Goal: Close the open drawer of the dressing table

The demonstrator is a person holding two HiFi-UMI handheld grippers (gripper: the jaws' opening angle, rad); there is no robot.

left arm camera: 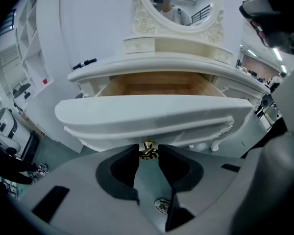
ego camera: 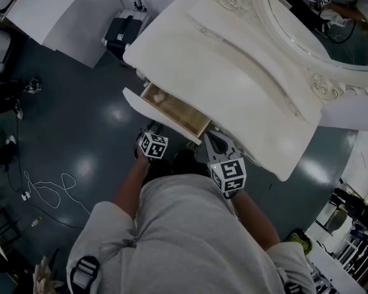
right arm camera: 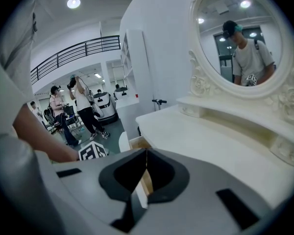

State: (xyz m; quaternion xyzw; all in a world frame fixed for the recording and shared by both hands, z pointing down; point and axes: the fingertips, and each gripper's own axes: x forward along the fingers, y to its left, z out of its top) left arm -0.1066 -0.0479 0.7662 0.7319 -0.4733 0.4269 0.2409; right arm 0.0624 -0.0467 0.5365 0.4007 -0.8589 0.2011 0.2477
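Drawer: we see the drawer [ego camera: 176, 111] of the dressing table [ego camera: 233, 72] pulled out from under the tabletop; its wooden inside shows from above in the head view.
Drawer front: in the left gripper view the white curved front [left arm camera: 152, 112] fills the middle of the picture, with the wooden inside just above it.
Handle: a small brass handle [left arm camera: 148, 151] hangs at the lower middle of the drawer front.
Left gripper: the left gripper [left arm camera: 148, 149] stands straight before the drawer front; its two jaws are closed in on the brass handle from both sides and pinch it.
Right gripper: the right gripper [right arm camera: 146, 153] is beside the drawer, at its right end and near the tabletop edge; its jaws are pressed together with nothing between them.
Right gripper view: over the jaws we see one corner of the open drawer and the marker cube [right arm camera: 93, 152] of the left gripper.
Mirror: an oval mirror [ego camera: 319, 17] with a carved white frame stands at the back of the tabletop.
Floor: the floor [ego camera: 80, 133] is dark and shiny; a white cable [ego camera: 49, 185] lies on it, well apart from the dressing table.
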